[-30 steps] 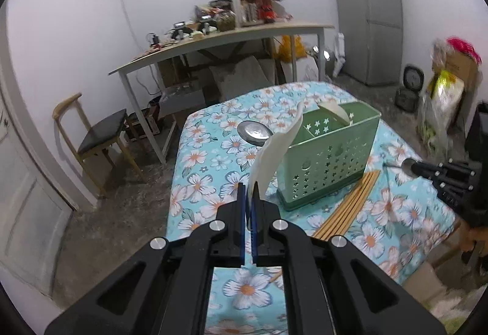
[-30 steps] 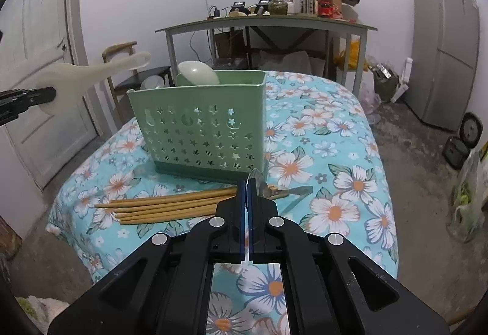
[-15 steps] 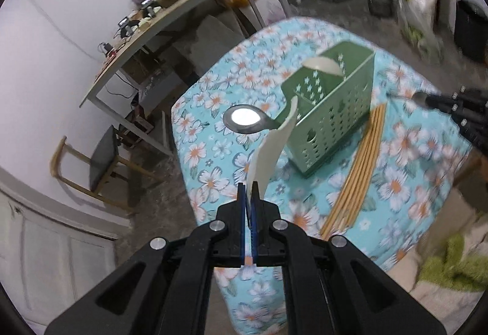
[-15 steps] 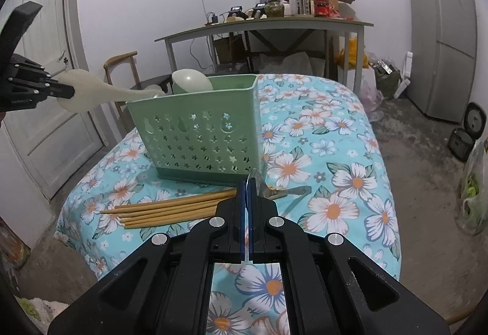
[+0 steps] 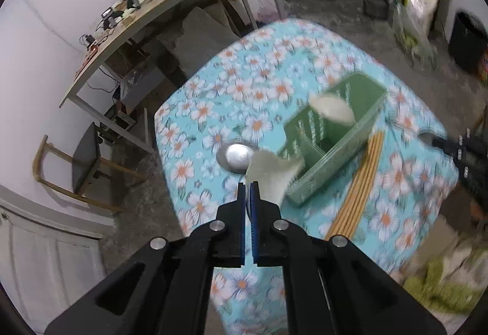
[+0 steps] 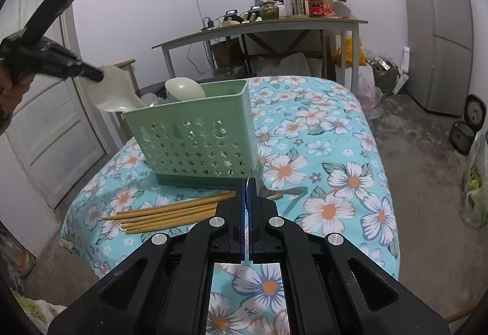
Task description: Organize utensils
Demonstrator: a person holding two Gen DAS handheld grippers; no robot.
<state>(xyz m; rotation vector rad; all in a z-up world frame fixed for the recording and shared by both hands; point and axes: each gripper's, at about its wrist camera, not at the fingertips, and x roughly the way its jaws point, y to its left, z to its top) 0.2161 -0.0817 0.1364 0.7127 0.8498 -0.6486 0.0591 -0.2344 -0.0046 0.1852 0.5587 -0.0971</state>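
My left gripper (image 5: 247, 186) is shut on a white plastic rice paddle (image 5: 272, 174) and holds it tilted down at the near end of the green utensil caddy (image 5: 332, 136). The same paddle (image 6: 117, 91) and left gripper (image 6: 94, 75) show above the caddy's left end (image 6: 198, 139) in the right wrist view. A white spoon (image 5: 331, 109) stands inside the caddy. My right gripper (image 6: 247, 182) is shut on a metal spoon (image 6: 254, 179) over the table beside the caddy. Several wooden chopsticks (image 6: 170, 213) lie in front of the caddy.
A metal ladle bowl (image 5: 235, 156) lies on the floral tablecloth (image 5: 274, 66) left of the caddy. A cluttered desk (image 6: 274, 23), a wooden chair (image 5: 82, 164), a fridge (image 6: 439, 30) and a door (image 6: 39, 109) surround the table.
My left gripper has risen and tipped downward, bringing the paddle's blade to the caddy's near end. The right gripper with its spoon has barely moved.
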